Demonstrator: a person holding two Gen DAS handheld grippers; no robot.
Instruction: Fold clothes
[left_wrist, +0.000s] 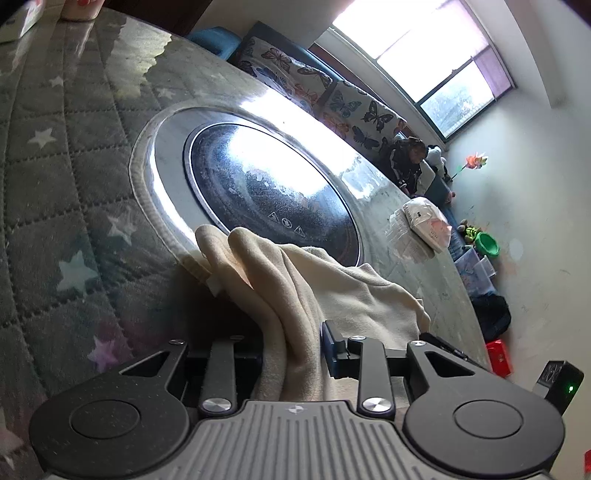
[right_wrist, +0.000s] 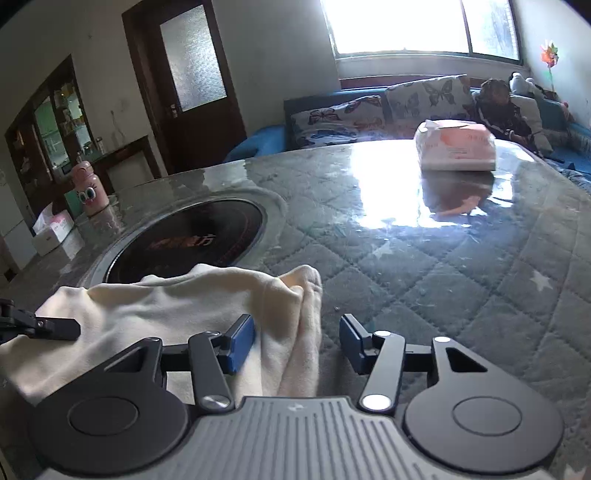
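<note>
Cloth of the cream fleece garment (right_wrist: 166, 306) bunches between both grippers, the left gripper (left_wrist: 291, 354) seemingly pinching a fold, the right gripper (right_wrist: 297, 341) wide around an edge, so closing squarely matters.

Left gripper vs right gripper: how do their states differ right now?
Left gripper: cream garment fills the gap between its pads, apparently clamped. Right gripper: pads stand wide apart, cloth only beside the left pad, bare gap on the right. Left faces the round cooktop; right faces the tissue pack. Both sit at the same garment's edge.
</note>
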